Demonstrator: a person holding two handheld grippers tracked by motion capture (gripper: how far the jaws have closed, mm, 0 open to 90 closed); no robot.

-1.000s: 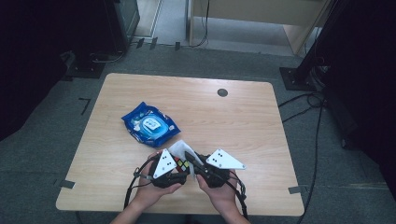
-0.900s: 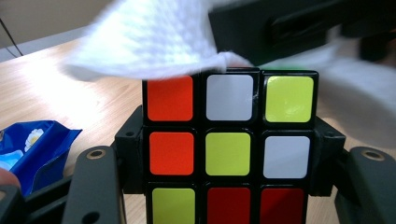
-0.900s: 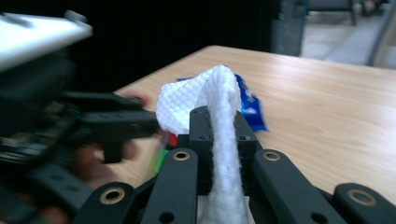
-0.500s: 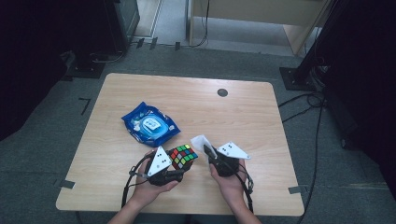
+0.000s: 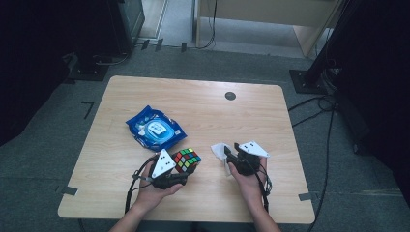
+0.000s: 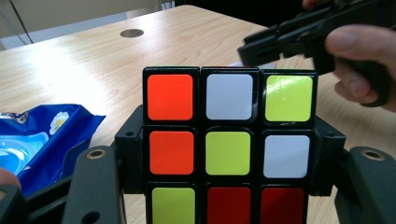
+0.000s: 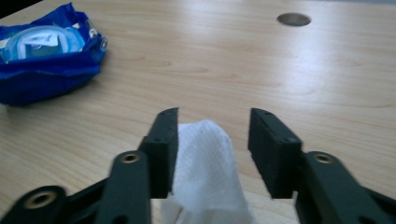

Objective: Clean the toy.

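Two grippers: cube point(image 6: 229, 147) clamped, wipe point(image 7: 205, 168) released

Wooden table point(image 5: 203, 104) bears a blue wipes pack point(image 5: 155, 129) and a white tissue point(image 5: 220, 151)

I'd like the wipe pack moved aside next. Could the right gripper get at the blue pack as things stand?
Probably yes: bare table lies between the right gripper and the blue pack. Its jaws have just been opening, with a white wipe standing loose between them.
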